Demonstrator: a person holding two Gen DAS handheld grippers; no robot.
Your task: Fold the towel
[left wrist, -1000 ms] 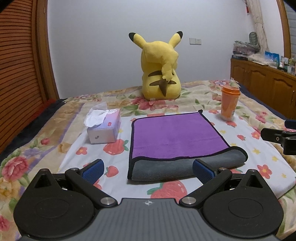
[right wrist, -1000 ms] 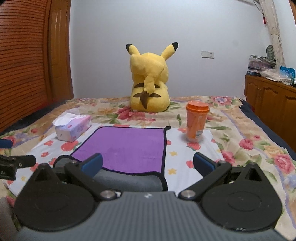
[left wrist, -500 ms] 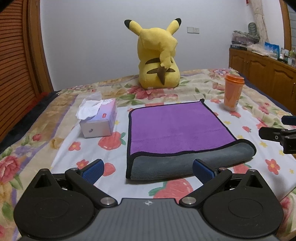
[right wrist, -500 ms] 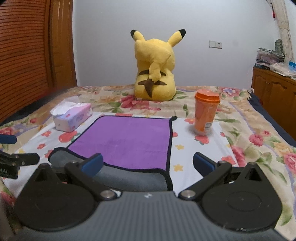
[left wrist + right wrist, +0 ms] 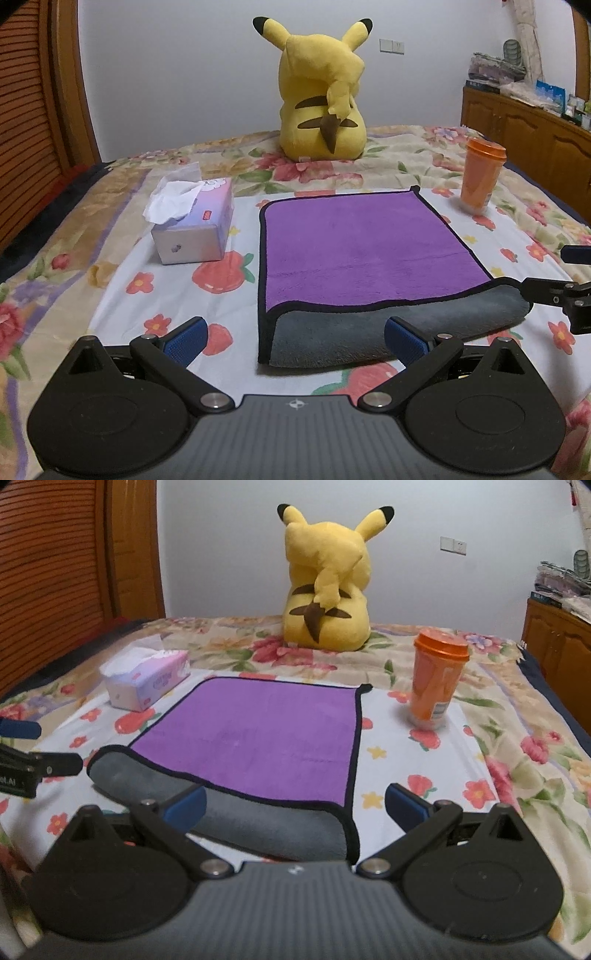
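Note:
A purple towel with a black hem lies flat on the flowered bedspread. Its near edge is turned over and shows the grey underside. My left gripper is open and empty, just short of the towel's near left corner. My right gripper is open and empty, low over the towel's near right corner, grey fold between its fingers. Each gripper's fingers show at the side of the other view, the right one and the left one.
A tissue box stands left of the towel. An orange lidded cup stands at the right, also in the right wrist view. A yellow plush toy sits behind. A wooden cabinet lines the right wall.
Both grippers have moved forward and lower toward the towel's near folded edge. Both stay open. The towel has not moved.

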